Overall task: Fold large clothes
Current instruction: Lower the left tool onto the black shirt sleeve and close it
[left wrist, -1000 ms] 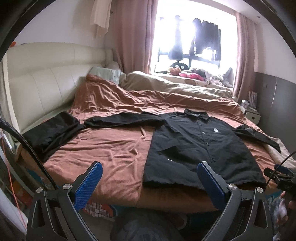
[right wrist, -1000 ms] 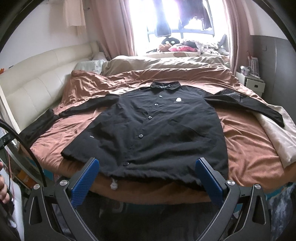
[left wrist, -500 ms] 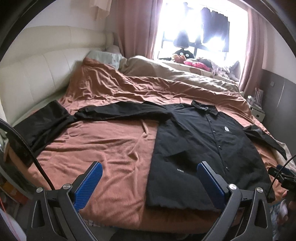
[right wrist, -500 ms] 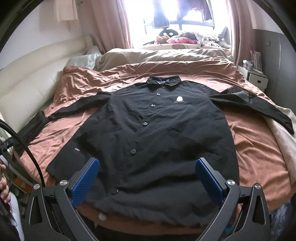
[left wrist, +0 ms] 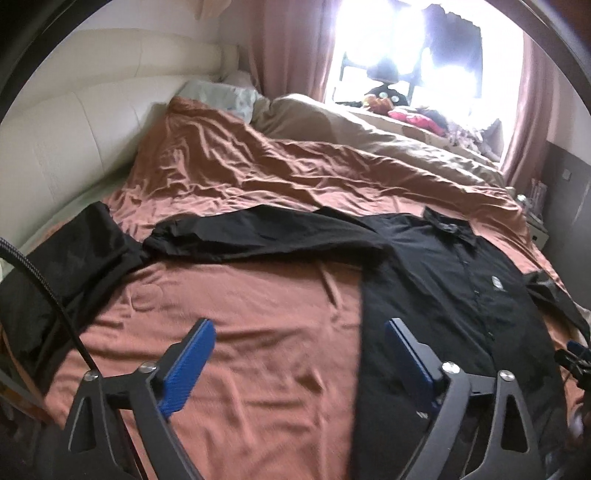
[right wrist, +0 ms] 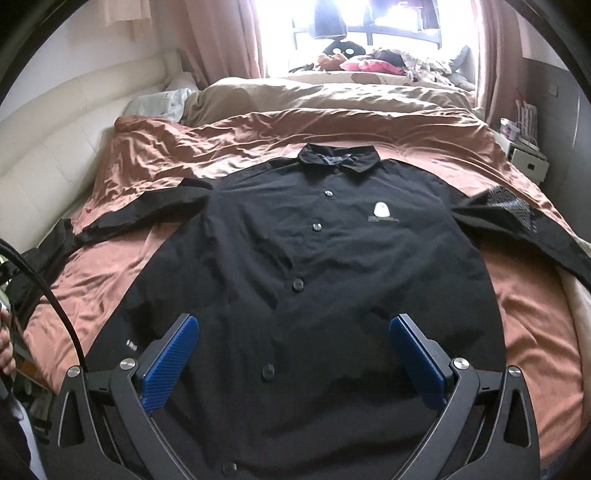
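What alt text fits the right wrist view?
A black button-up jacket lies flat, front up, sleeves spread, on a rust-brown bedspread. The right hand-held gripper hovers open over its lower half, holding nothing.

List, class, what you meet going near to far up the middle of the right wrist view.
Gripper → shirt → collar → brown sheet → beige duvet → window

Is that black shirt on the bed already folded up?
No, the black shirt lies flat and face up on the brown bedspread, buttoned, with both sleeves stretched out to the sides.
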A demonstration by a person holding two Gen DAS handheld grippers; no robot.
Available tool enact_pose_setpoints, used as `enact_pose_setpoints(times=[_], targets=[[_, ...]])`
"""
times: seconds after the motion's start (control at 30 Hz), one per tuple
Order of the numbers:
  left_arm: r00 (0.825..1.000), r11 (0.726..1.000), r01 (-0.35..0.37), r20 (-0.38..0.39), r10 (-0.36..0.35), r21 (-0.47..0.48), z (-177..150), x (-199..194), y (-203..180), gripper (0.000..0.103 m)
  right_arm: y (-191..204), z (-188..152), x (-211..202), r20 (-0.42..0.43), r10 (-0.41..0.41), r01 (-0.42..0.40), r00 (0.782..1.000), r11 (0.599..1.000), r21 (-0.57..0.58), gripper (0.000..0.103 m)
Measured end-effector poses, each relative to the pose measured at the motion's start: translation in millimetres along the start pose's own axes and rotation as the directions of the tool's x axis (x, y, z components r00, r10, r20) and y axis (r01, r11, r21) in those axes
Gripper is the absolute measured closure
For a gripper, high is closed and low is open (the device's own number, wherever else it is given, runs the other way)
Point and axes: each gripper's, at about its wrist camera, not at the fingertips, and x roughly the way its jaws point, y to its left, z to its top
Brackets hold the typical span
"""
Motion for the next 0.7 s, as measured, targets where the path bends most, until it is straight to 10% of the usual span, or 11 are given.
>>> enact_pose_setpoints(times=[0.4,0.7], targets=[[0.993,0.979,-0.047,-0.119,0.024,-0.198,58,114,96,0.026,14,55,70,-0.024,0.006,-0.007,1.0,0.999,-0.04,0.016],[0.974,0.912,-0.118,-0.226,0.028,-0.394,69,191,162,0.037,28,70,107,-0.04,0.01,-0.012,0.999,0.998,-0.059,0.019]])
